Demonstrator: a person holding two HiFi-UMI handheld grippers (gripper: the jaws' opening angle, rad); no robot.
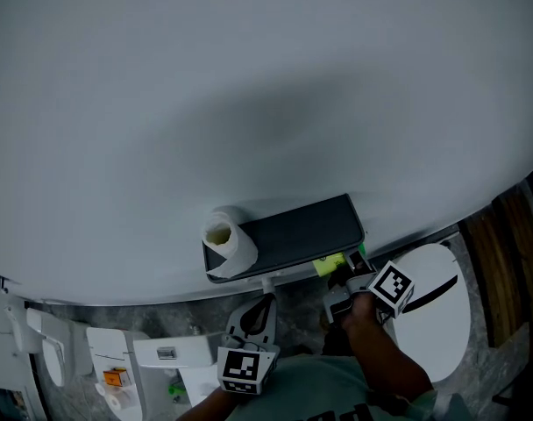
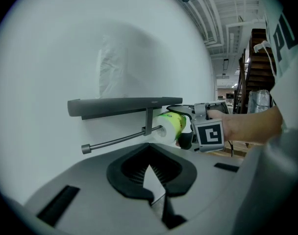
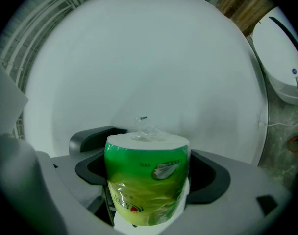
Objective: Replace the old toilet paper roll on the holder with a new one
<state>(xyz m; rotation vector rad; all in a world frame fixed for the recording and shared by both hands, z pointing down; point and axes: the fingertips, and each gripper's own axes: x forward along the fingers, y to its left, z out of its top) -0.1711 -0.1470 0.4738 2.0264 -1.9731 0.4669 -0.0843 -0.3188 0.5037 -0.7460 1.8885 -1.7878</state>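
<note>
In the head view the shelf (image 1: 293, 233) hides the holder bar (image 2: 117, 141) and most of the wrapped roll (image 1: 330, 264); its wrapper print is too blurred to read.

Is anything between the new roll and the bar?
The bar is bare; the old roll lies on the shelf. But the new roll, in the right gripper, is still wrapped, plastic bunched over its end, and the post stands between it and the bar's long stretch.
</note>
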